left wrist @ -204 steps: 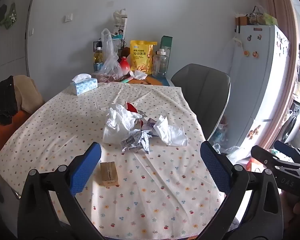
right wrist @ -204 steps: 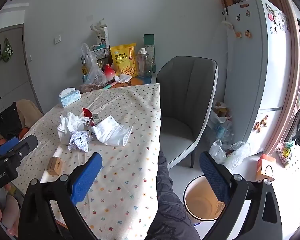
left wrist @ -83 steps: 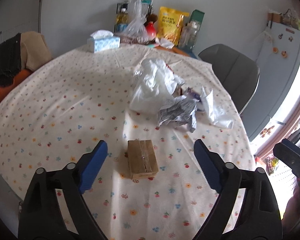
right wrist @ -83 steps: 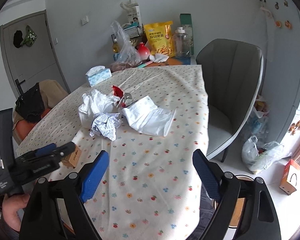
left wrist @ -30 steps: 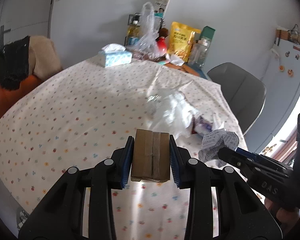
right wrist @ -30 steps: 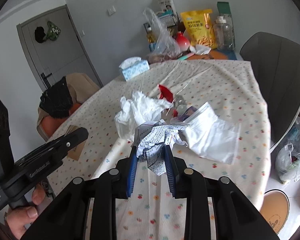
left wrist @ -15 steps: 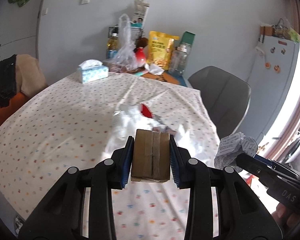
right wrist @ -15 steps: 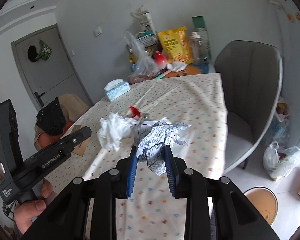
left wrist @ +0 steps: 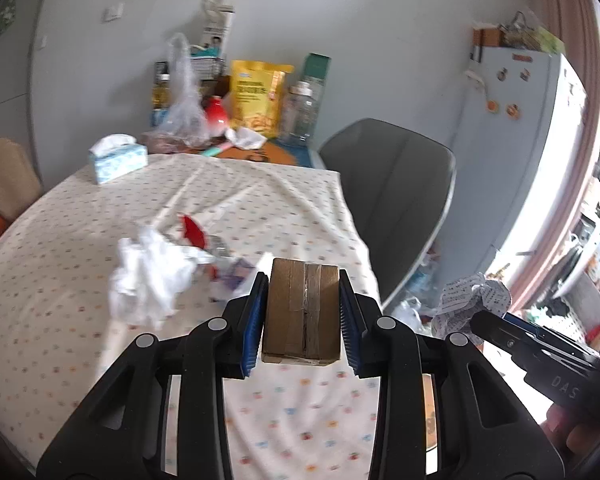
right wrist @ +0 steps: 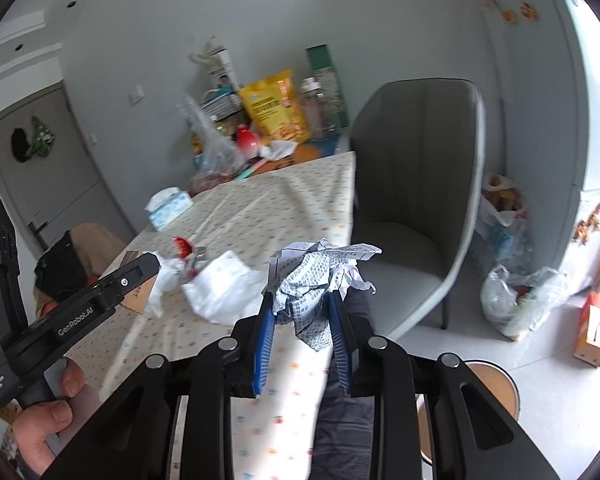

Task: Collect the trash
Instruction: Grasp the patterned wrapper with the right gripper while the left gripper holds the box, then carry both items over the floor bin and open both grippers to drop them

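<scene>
The left tool (left wrist: 303,318) is clamped on a small taped brown cardboard box (left wrist: 301,312), lifted above the desk (left wrist: 60,280); the right tool (right wrist: 302,322) pinches a crumpled printed paper wad (right wrist: 314,276) past the desk's edge.

Left gripper (left wrist: 303,320) clamps a taped cardboard box (left wrist: 301,316) above the table (left wrist: 60,240)

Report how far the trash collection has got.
Picked up: the left gripper is shut on the taped cardboard box, and the right gripper is shut on the crumpled printed paper. Neither is binned yet; the bin sits on the floor below the right gripper. Left on the table: the white plastic bag, the crumpled white tissue and the red wrapper.
</scene>
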